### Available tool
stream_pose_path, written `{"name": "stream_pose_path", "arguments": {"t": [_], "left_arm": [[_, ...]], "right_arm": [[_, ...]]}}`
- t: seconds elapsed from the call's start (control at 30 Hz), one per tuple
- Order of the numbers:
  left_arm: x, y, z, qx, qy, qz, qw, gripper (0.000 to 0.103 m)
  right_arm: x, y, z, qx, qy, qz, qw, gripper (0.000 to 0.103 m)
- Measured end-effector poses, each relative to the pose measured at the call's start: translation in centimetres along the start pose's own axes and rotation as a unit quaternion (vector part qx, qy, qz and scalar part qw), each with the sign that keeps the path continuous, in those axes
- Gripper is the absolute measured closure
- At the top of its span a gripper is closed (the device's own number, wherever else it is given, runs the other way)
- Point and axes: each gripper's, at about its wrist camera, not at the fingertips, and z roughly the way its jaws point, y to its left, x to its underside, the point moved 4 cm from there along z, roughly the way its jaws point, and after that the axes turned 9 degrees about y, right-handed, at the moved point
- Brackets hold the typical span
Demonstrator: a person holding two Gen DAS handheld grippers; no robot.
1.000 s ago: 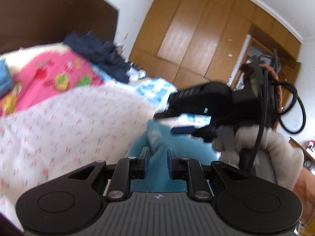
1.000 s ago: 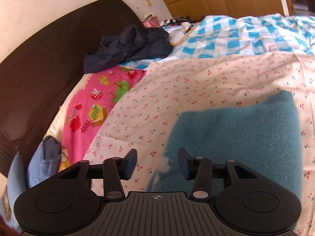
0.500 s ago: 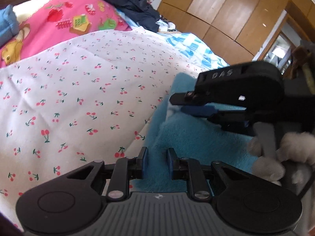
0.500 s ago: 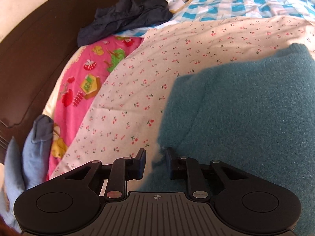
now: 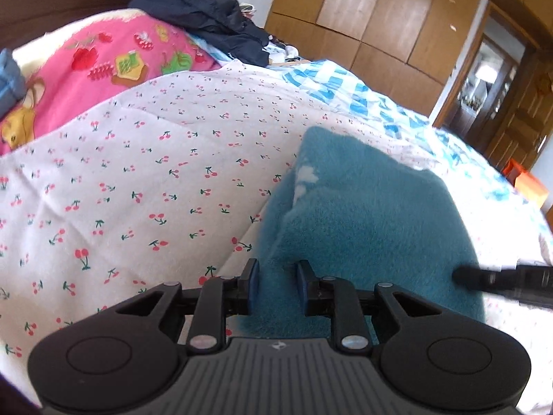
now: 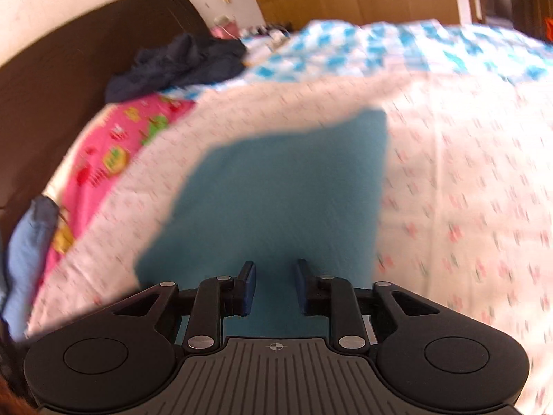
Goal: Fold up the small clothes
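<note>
A fuzzy teal garment (image 5: 363, 224) lies folded on the cherry-print sheet (image 5: 138, 190), with a small white patch near its far left corner. My left gripper (image 5: 277, 285) sits at the garment's near left edge. Its jaws are narrow and opening, with teal fabric still between the pads. In the blurred right wrist view my right gripper (image 6: 275, 285) is at the near edge of the teal garment (image 6: 276, 190). Its jaws are also narrow and opening, with cloth filling the gap. One of its fingers (image 5: 490, 278) shows dark and blurred at the garment's right edge.
A pink fruit-print blanket (image 5: 103, 58), a heap of dark navy clothes (image 5: 214, 24) and a blue-checked quilt (image 5: 345, 86) lie further up the bed. A blue cloth (image 6: 24, 242) sits by the dark headboard (image 6: 52, 86). Wooden wardrobes (image 5: 380, 17) and a doorway stand behind.
The left gripper dipped toward the bed and the lifted teal garment now lies on the sheet. The right gripper narrowed onto the garment, then swung right; its gloved hand left the left wrist view.
</note>
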Motion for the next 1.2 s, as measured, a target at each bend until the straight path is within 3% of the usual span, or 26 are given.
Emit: {"name": "stream_pose_path", "arguments": {"t": [0.3, 0.43, 0.6, 0.83, 1.07, 1.2], "left_arm": [[0.1, -0.1, 0.5, -0.031, 0.006, 0.012, 0.9994, 0.065], [0.2, -0.3, -0.3, -0.028, -0.014, 0.017, 0.9994, 0.066], [0.4, -1.3, -2.1, -0.028, -0.058, 0.044, 0.997, 0.066], [1.4, -3.5, -0.4, -0.098, -0.033, 0.119, 0.9875, 0.065], [1.9, -3.5, -3.0, -0.074, -0.052, 0.115, 0.9892, 0.065], [2.9, -4.3, -4.8, -0.057, -0.055, 0.138, 0.9873, 0.064]], "right_arm": [[1.9, -0.4, -0.9, -0.013, -0.006, 0.027, 1.0, 0.081], [3.5, -1.1, -2.7, -0.017, -0.019, 0.037, 0.999, 0.075], [5.3, -2.7, -2.9, -0.004, -0.014, 0.063, 0.998, 0.074], [6.3, -2.9, -5.1, -0.021, -0.039, 0.067, 0.997, 0.075], [8.0, -3.2, -5.8, -0.01, -0.042, 0.059, 0.997, 0.074], [8.6, -3.2, -5.4, -0.01, -0.035, 0.059, 0.998, 0.074]]}}
